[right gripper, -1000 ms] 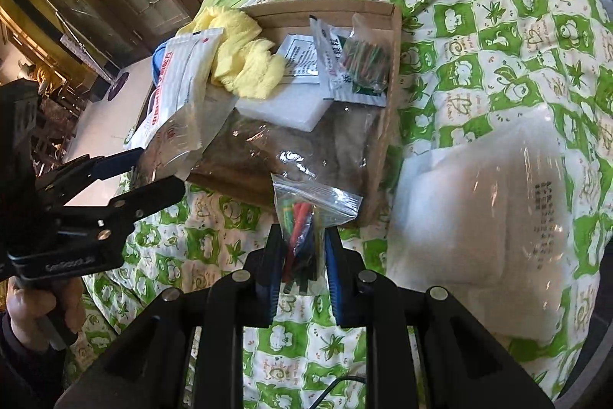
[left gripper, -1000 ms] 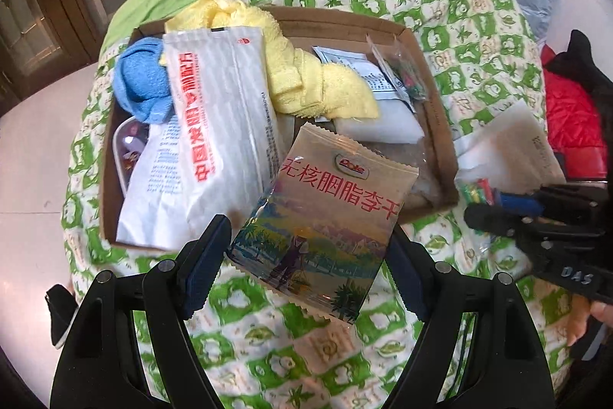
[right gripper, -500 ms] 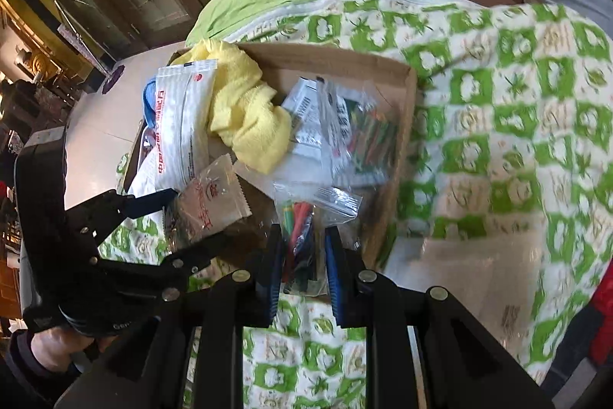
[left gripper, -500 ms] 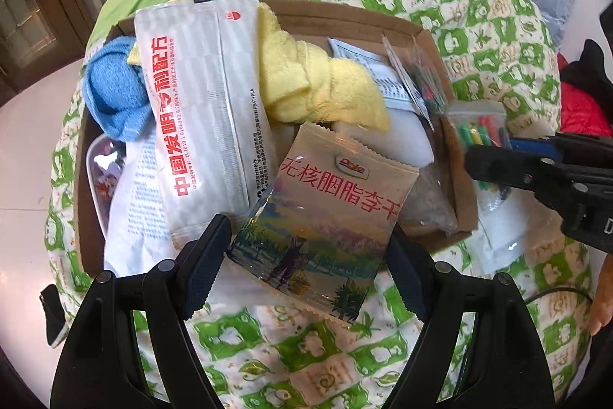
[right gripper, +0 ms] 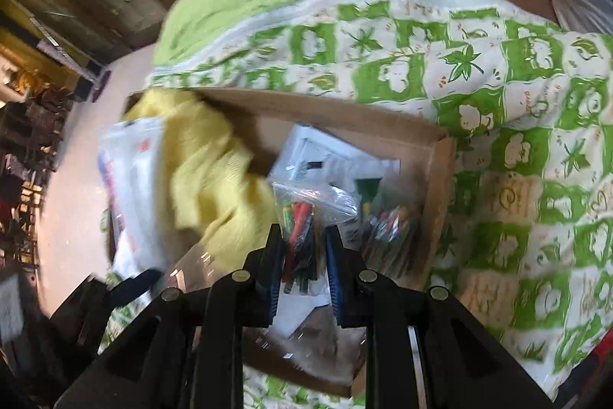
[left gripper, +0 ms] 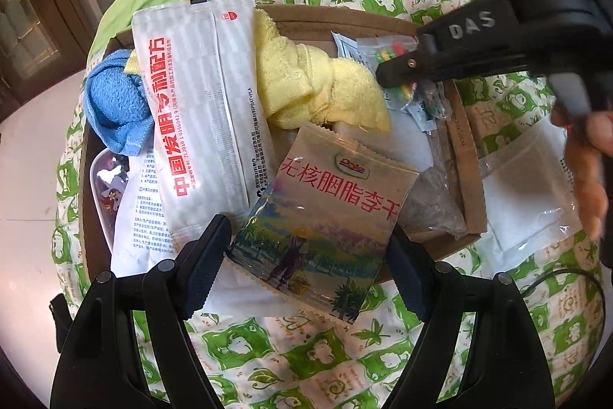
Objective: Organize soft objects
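Carrying its zip bag [right gripper: 302, 213] of coloured pieces, the right gripper [right gripper: 300, 257] has swung over the box [right gripper: 440, 156]. Left gripper [left gripper: 306, 275] pinches a snack packet [left gripper: 325, 217] above the box's near edge.

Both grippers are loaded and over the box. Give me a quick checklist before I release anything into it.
1. Left gripper grips the snack packet: ok, a pad on each side edge.
2. Right gripper grips the zip bag of coloured pieces: ok, bag clamped between narrow jaws.
3. Zip bag is over the box: ok, it hangs above the far right corner.
4. Snack packet is fully over the box: not ok, its lower end overhangs the near wall.
5. Drop spot is free: cannot tell, a similar bag and the yellow towel crowd it.
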`<state>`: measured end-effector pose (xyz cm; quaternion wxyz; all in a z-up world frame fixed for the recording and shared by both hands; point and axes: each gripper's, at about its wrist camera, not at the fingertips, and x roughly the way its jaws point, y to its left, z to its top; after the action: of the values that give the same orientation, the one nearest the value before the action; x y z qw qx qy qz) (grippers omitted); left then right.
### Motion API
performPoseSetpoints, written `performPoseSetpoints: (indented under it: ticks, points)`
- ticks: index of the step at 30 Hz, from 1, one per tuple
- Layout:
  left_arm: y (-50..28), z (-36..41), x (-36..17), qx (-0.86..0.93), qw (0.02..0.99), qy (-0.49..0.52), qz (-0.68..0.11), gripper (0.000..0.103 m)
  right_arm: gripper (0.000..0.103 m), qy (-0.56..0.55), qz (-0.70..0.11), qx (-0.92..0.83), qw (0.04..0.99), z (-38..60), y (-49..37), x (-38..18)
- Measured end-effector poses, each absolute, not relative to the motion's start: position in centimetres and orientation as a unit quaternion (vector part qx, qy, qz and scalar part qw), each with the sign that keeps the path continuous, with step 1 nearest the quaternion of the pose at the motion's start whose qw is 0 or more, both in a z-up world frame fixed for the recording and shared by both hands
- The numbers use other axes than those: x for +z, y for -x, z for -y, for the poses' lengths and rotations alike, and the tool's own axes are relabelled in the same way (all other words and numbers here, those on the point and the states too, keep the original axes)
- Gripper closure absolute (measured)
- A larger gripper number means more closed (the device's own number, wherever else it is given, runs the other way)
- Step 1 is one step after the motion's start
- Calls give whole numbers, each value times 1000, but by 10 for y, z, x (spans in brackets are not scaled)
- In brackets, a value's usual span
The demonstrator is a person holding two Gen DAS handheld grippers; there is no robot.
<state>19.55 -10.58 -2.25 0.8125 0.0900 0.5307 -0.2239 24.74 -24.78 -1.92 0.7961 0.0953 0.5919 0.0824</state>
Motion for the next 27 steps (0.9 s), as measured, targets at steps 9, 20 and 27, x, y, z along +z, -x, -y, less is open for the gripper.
performPoseSetpoints:
  ticks: [9,20,27]
  points:
    - [-197,103,-21,-220,811,-78,-536,23,71,-94,-582,78,804,242,-249,-16]
    - [-179,86,4,-229,822,-74,-516,23,40,-124,-539,89,828,255,-218,3]
    - [-140,66,22,-226,841,-102,-481,23,39,-142,-525,96,833,261,-162,-4]
